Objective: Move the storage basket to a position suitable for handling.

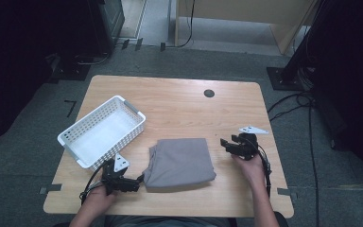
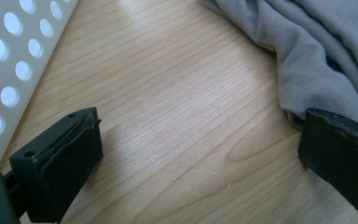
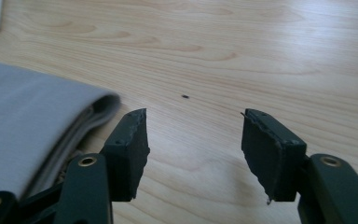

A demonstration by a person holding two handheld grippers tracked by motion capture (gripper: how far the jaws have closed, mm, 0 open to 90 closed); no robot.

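Wooden table (image 1: 179,99) is bearing a folded grey cloth (image 1: 182,163) beside a white basket (image 1: 101,131). Left gripper (image 1: 139,182) and right gripper (image 1: 223,143) are flanking the cloth, both gaping wide and gripping nothing

Light wooden desk (image 1: 179,97) with rounded corners, standing on a grey floor (image 1: 23,156). White perforated basket (image 1: 102,131), at 9 o'clock from the desk's centre, set at a slant with nothing visible inside. Small dark round grommet (image 1: 209,93), in the desktop at 12 to 1 o'clock, near the far edge. Black cables (image 1: 307,123) trailing over the floor at 3 o'clock, beyond the desk edge.
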